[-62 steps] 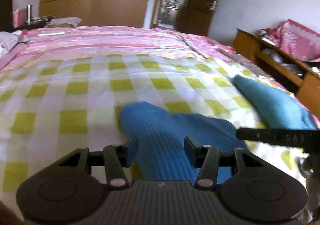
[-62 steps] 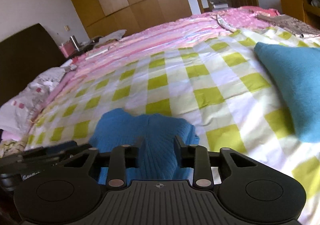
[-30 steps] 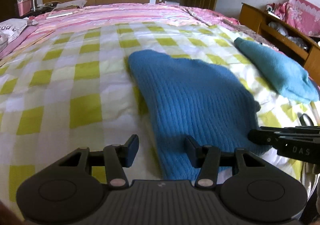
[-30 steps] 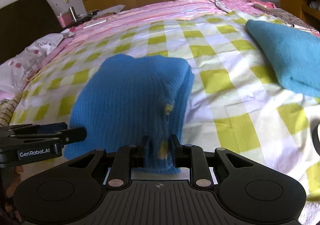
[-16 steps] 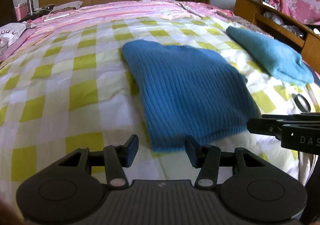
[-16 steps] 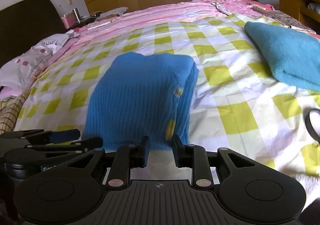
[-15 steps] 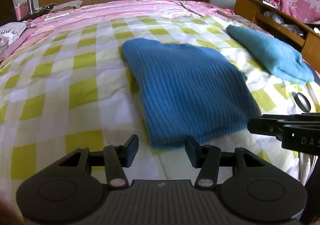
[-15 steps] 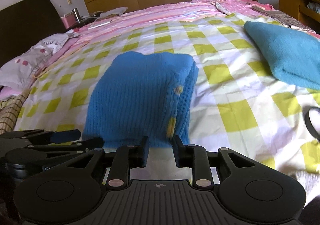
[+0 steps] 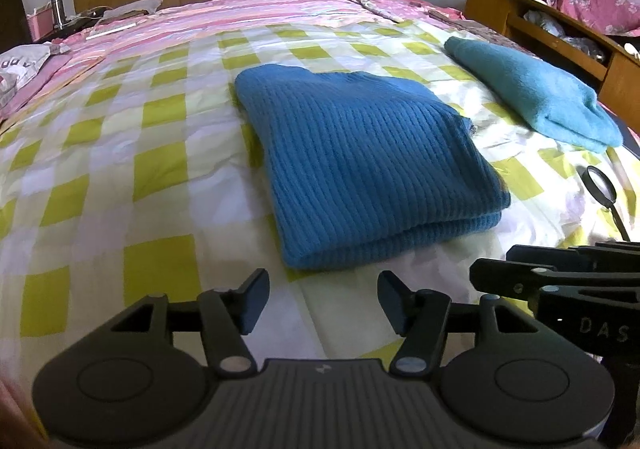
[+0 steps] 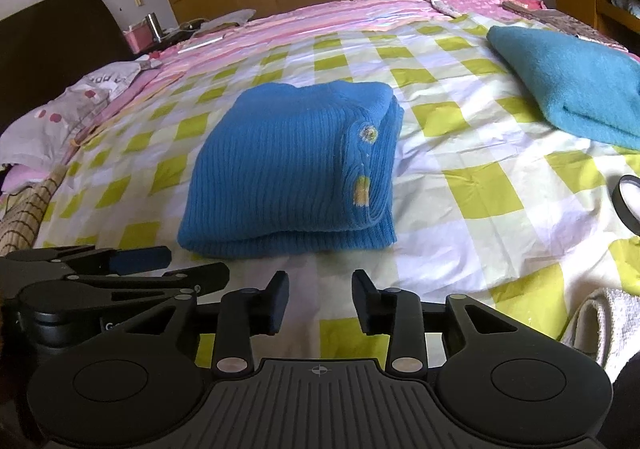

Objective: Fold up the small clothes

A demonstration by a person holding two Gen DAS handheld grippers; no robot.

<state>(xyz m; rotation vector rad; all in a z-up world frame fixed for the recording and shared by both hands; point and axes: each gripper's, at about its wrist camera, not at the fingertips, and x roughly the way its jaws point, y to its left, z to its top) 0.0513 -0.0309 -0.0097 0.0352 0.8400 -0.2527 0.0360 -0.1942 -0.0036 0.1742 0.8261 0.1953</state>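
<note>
Checked bedspread carries the folded blue sweater just ahead of my jaws, both my left gripper and right gripper opening with nothing between them, likely releasing it to rest flat.

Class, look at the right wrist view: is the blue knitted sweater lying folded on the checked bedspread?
Yes, the blue knitted sweater lies in stacked layers on the checked bedspread.

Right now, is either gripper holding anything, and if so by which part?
Nothing is held. The left gripper and right gripper are both opening with nothing between them, short of the near edge of the folded blue ribbed knit sweater.
</note>
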